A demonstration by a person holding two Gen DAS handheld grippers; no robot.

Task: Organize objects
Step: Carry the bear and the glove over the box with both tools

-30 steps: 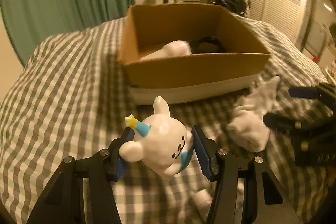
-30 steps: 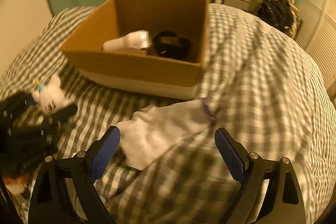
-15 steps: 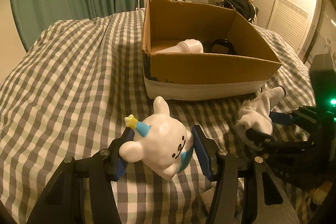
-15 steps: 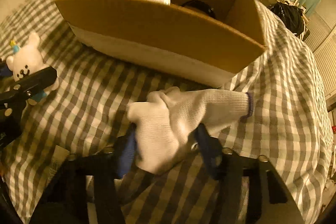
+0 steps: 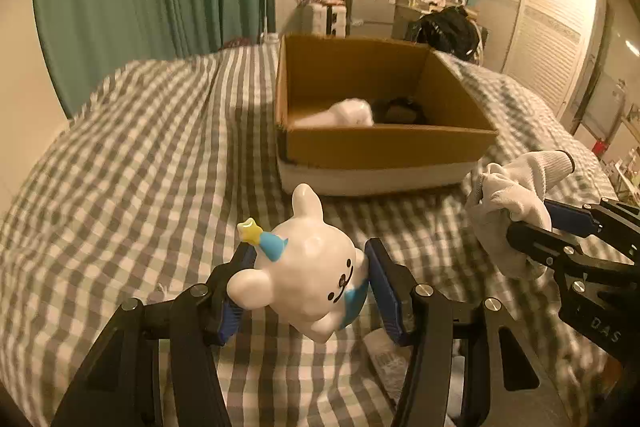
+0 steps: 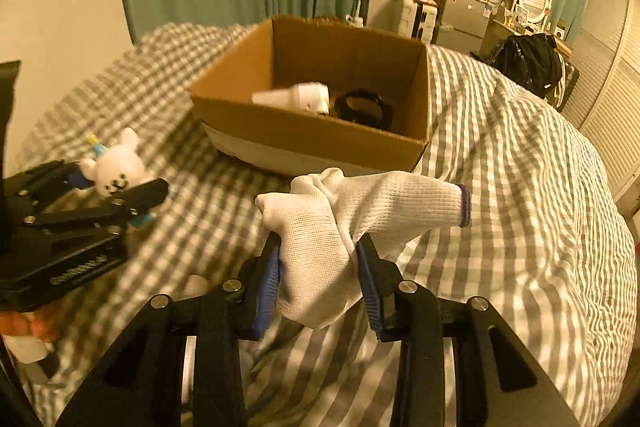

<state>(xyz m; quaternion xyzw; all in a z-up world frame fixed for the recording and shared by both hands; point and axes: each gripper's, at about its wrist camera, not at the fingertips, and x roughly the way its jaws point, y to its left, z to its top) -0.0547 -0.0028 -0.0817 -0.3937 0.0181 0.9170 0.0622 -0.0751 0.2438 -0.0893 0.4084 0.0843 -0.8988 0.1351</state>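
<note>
At the lower centre of the left wrist view, the left gripper (image 5: 308,279) clamps a glossy white bear figurine with a blue party hat (image 5: 308,275). The right gripper (image 6: 318,275) pinches a white knitted work glove (image 6: 340,227) at lower centre of its view. The open brown cardboard box (image 5: 384,143) sits mid-frame on the grey-and-white checked bedspread (image 5: 140,167).
</note>
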